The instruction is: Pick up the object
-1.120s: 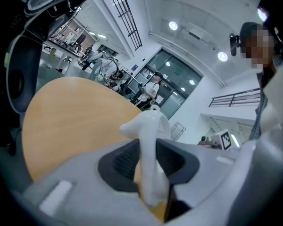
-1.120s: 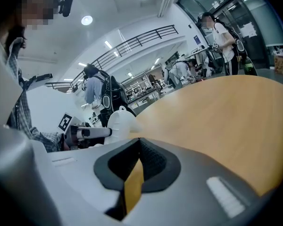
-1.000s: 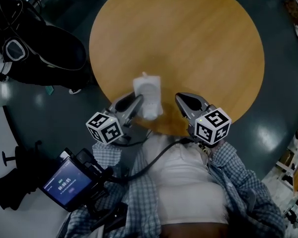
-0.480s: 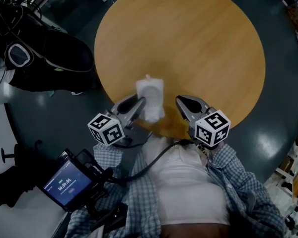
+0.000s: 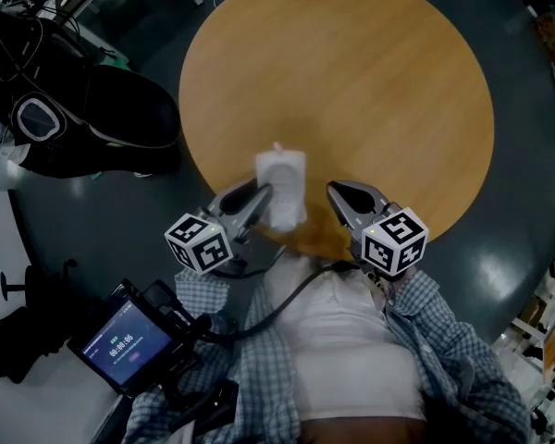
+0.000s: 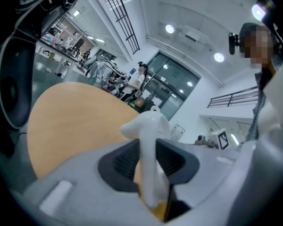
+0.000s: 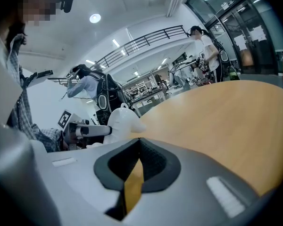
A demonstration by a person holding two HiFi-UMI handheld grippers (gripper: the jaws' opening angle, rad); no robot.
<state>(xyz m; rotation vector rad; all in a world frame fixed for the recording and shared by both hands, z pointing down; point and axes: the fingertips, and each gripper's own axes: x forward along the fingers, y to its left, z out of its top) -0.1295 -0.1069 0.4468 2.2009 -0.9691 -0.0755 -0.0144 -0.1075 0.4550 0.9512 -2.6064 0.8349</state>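
The object is a white, smooth plastic piece (image 5: 280, 183) with a small loop on top. It hangs over the near edge of the round wooden table (image 5: 351, 81). My left gripper (image 5: 265, 202) is shut on it. In the left gripper view the white object (image 6: 151, 140) stands upright, pinched between the two dark pads, with the left gripper (image 6: 148, 166) round its lower part. My right gripper (image 5: 338, 192) is beside it to the right, apart from it. In the right gripper view the right gripper (image 7: 139, 145) has its pads together with nothing between them, and the white object (image 7: 122, 121) shows to the left.
A black bag (image 5: 83, 109) lies on the dark floor left of the table. A device with a lit screen (image 5: 120, 345) hangs at the person's left side. People and equipment stand far off in the hall.
Almost nothing: the head view drifts slightly. The left gripper keeps its hold on the white object and the right gripper stays where it was.
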